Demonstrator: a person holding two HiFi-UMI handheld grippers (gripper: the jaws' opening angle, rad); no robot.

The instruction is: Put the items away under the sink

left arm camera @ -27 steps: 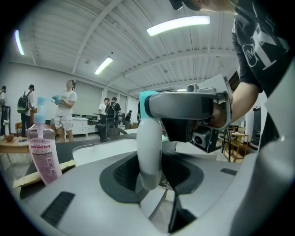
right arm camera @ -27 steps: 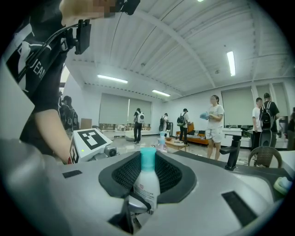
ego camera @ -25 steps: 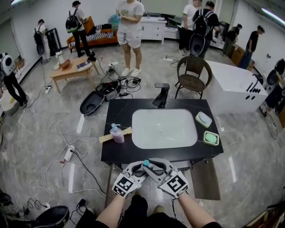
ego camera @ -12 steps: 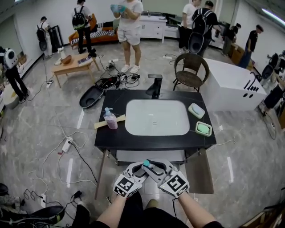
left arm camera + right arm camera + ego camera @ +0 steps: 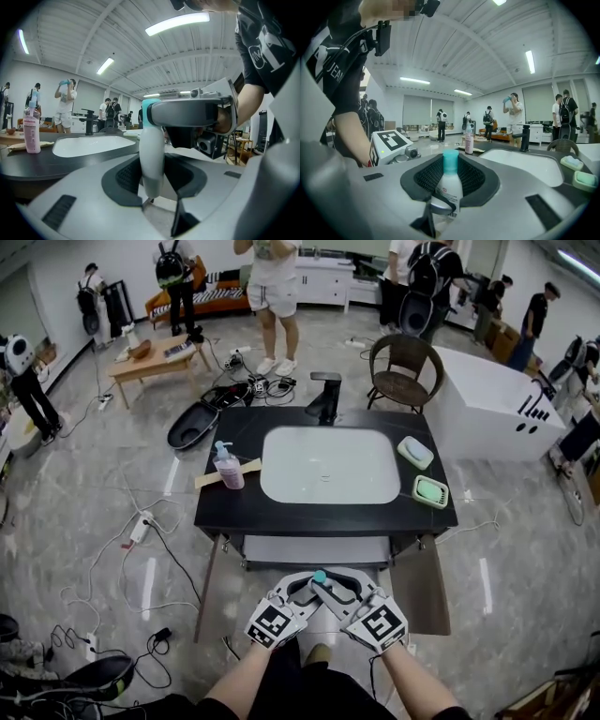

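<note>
I hold the teal-capped bottle (image 5: pixel 320 579) with the fingers of left gripper (image 5: pixel 304 591) and right gripper (image 5: pixel 337 591) clamped on it, cap aimed at 12 o'clock toward the under-sink shelf (image 5: pixel 315 549).

The basin (image 5: pixel 328 465) is set in the middle of the countertop (image 5: pixel 234 517). The faucet (image 5: pixel 325 397) stands at the far edge, directly behind the basin. The pump bottle (image 5: pixel 226 468) stands near the left edge, on a flat strip (image 5: pixel 249 470) that overhangs that edge. Two soap dishes lie along the right edge: one (image 5: pixel 414 452) toward the far right corner, the other (image 5: pixel 431 491) toward the near right corner.

An open door panel (image 5: pixel 433 589) projects forward from below the near right corner. Before the near edge, a small bottle (image 5: pixel 325 589) sits between the left gripper (image 5: pixel 302 594) and the right gripper (image 5: pixel 345 594). A chair (image 5: pixel 405 371) stands behind the far right corner.
</note>
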